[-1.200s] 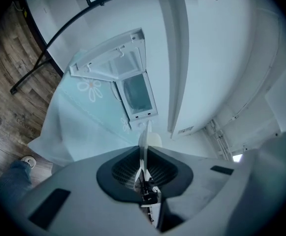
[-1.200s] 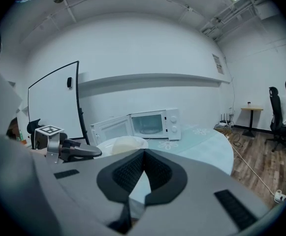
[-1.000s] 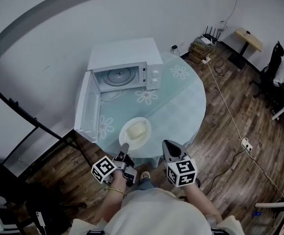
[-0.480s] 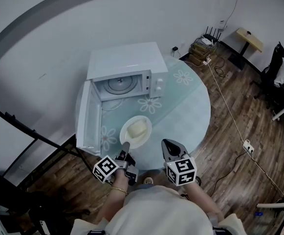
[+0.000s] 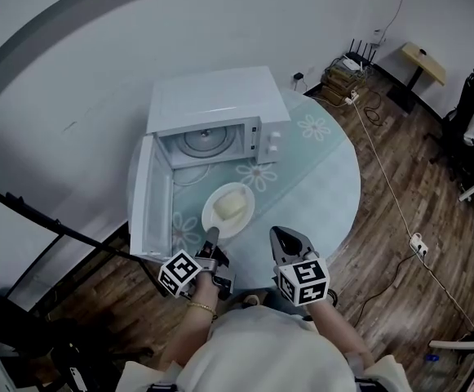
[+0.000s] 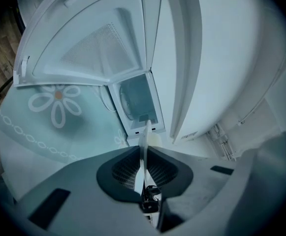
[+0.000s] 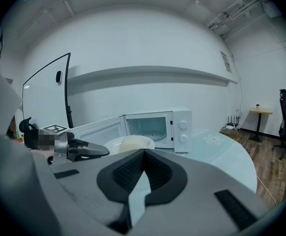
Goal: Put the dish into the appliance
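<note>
On a round, daisy-patterned bench point(image 5: 326, 186), a white microwave point(image 5: 212, 100) is set with its door point(image 5: 143, 194) swung fully open to the left. A white plate point(image 5: 248, 205) is held over the bench just in front of the cavity, its near rim clamped in the jaws of the left gripper point(image 5: 211, 237). A pale yellow block of food point(image 5: 228, 207) is carried on it. The right gripper point(image 5: 281, 235) is held beside it, jaws closed and empty. With only one rim gripped, the plate could be tipped or knocked against the opening, and the food could be slid off.
</note>
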### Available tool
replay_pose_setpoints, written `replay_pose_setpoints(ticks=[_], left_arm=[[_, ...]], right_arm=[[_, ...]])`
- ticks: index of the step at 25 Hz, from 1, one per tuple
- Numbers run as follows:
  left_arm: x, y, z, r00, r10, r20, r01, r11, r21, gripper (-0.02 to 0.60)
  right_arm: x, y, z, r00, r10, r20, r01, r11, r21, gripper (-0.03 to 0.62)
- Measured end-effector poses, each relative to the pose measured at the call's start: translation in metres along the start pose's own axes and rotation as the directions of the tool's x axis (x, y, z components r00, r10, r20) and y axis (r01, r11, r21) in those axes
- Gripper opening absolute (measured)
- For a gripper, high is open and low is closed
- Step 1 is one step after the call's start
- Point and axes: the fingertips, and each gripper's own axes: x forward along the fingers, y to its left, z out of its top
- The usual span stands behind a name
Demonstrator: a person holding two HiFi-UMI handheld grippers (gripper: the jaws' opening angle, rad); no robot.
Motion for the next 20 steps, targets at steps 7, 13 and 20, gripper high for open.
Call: replay_pose_setpoints(ticks=[7, 13, 20], left_arm=[[0.022, 0.008, 0.019, 0.998, 0.023, 0.056, -0.021, 0.999, -0.026, 0.041], [0.049, 0.018, 0.038, 0.993, 0.043, 0.114, -0.038, 0.998, -0.044, 0.041], [0.079, 0.032, 0.06, 0.981, 0.075, 0.179, -0.062, 0.995, -0.077, 0.041]], right_arm=[[0.023, -0.005, 0.004, 0.999, 0.03, -0.016, -0.031, 0.999, -0.008, 0.005], [0.053, -0.017, 0.009, 0.996, 0.079, -0.03, -0.08, 0.997, -0.019, 0.005], [0.089, -0.032, 0.018, 0.989, 0.135, -0.058, -0.137, 0.99, -0.037, 0.005]])
